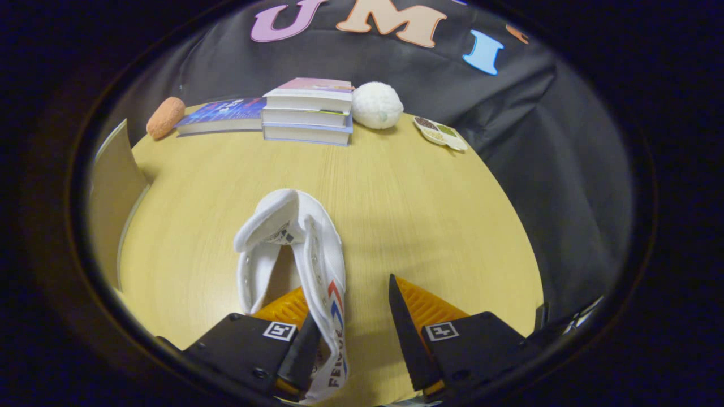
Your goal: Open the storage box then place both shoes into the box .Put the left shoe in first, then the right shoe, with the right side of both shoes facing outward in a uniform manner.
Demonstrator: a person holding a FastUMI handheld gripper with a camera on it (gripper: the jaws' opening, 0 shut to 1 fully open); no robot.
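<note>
A white high-top shoe [318,243] with red and blue stripes on its side lies on the wooden table [430,226], toe pointing away from me. My gripper [348,291] is open at the shoe's heel end. The left finger [283,310] reaches into the shoe's opening, and the right finger [421,308] stands outside over bare table, so the shoe's striped side wall is between them, close against the left finger and apart from the right one. A beige upright panel [113,192], apparently part of the storage box, stands left of the shoe.
Along the table's far edge lie an orange oval object [165,117], a flat blue book [223,116], a stack of three books [308,110], a white fluffy ball [376,105] and a small sectioned dish [440,134]. Black cloth hangs beyond and to the right.
</note>
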